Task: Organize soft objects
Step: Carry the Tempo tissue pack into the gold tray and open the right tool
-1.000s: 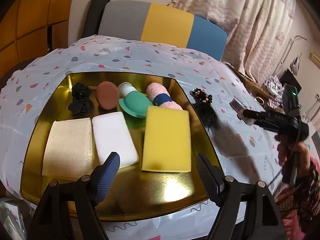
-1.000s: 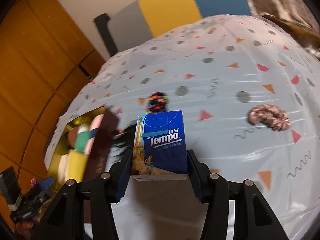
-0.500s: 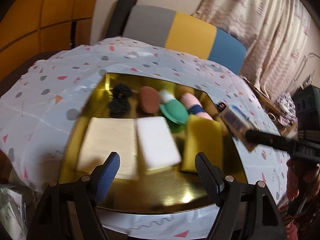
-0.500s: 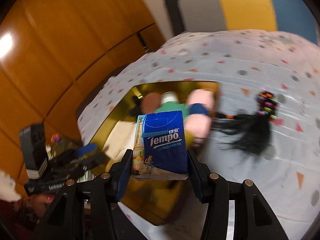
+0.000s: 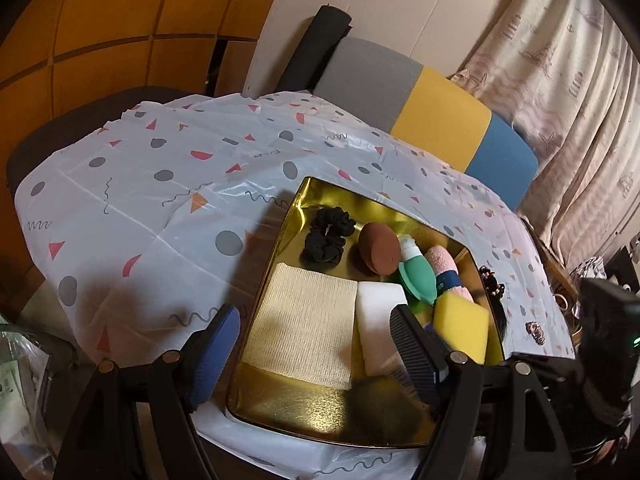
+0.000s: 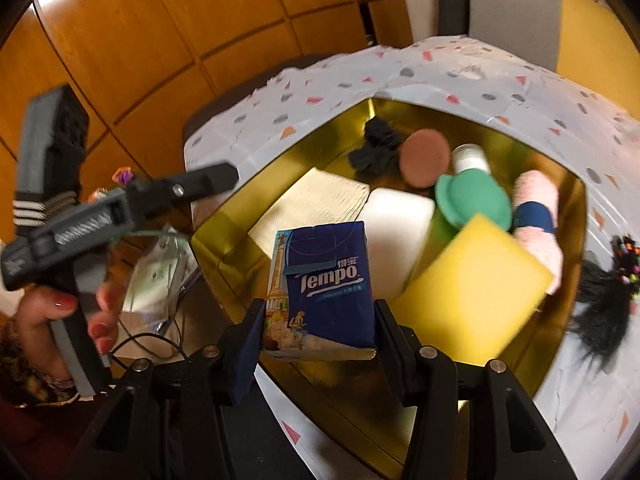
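Right hand-held gripper (image 6: 318,334) is squeezed shut on a small blue tissue pack (image 6: 324,292) and holds it above the near edge of the shiny gold metal tray (image 6: 568,320). Left hand-held gripper (image 5: 316,354) has its blue pads spread apart with nothing between them, low over the tray's near corner. Inside the tray lie a cream woven cloth (image 5: 304,328), a white foam block (image 5: 380,316) and a yellow sponge (image 5: 462,326). Farther back sit a black scrunchie (image 5: 328,240), a brown round puff (image 5: 378,248), a green silicone brush (image 5: 418,282) and a pink rolled towel (image 5: 442,268). All of it rests on the tabletop with its white spotted cover (image 5: 160,200).
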Action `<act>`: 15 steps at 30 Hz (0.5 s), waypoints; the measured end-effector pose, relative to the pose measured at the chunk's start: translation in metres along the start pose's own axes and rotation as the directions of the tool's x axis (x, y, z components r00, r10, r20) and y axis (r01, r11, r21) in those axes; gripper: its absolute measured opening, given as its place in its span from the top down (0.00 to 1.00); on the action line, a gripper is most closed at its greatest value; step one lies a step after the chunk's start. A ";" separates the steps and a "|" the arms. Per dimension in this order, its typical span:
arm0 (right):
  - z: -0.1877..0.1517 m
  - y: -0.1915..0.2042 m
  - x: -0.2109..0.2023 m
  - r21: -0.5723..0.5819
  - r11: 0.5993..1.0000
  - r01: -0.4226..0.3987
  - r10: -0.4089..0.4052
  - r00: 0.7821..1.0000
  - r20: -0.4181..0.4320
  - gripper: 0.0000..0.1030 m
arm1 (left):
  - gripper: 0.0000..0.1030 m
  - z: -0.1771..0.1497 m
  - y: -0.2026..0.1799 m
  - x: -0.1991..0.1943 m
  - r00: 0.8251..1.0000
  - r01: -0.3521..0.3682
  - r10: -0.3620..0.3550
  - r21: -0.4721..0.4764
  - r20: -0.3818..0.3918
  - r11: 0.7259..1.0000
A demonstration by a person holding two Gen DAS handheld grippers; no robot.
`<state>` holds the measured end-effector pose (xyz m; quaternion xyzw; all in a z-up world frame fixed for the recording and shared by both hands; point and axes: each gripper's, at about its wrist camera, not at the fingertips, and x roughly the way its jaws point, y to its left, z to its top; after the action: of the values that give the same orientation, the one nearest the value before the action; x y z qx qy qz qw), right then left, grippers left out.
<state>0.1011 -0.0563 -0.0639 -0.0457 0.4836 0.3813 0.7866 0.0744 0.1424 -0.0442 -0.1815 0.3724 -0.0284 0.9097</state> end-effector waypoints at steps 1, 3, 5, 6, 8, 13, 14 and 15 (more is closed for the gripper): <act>0.000 0.002 0.004 -0.008 1.000 0.000 0.000 1.000 -0.011 0.48 | 0.24 0.001 0.000 0.000 1.000 0.000 0.000 -0.004 0.005 1.000; 0.003 0.004 0.012 -0.028 1.000 0.001 -0.001 1.000 -0.025 0.48 | 0.24 0.001 -0.001 -0.001 1.000 0.005 -0.005 -0.008 0.014 1.000; 0.005 0.009 0.017 -0.056 0.998 -0.014 0.011 0.999 -0.041 0.46 | 0.24 0.000 0.000 -0.003 1.000 0.005 -0.005 -0.010 0.017 1.000; 0.006 0.011 0.020 -0.074 0.997 -0.023 0.019 0.999 -0.049 0.46 | 0.24 0.000 0.000 -0.002 1.000 0.006 -0.006 -0.011 0.015 1.000; 0.008 0.016 0.023 -0.106 0.994 -0.029 0.024 0.998 -0.055 0.41 | 0.24 0.000 -0.001 -0.001 1.000 0.007 -0.007 -0.010 0.008 1.000; 0.015 0.009 0.014 -0.064 0.998 -0.008 0.008 1.000 0.001 0.39 | 0.24 -0.002 -0.003 0.000 1.000 0.013 -0.013 -0.008 0.003 1.000; 0.015 0.007 0.010 -0.044 0.999 -0.009 0.009 1.000 0.017 0.38 | 0.24 -0.002 -0.003 0.000 1.000 0.016 -0.016 -0.006 0.003 1.000; 0.015 0.003 0.006 -0.019 1.000 -0.010 0.011 0.999 0.034 0.35 | 0.24 -0.003 -0.004 0.000 1.000 0.020 -0.020 -0.003 0.002 1.000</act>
<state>0.1112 -0.0447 -0.0599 -0.0442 0.4665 0.3907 0.7923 0.0728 0.1382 -0.0448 -0.1869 0.3698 -0.0369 0.9094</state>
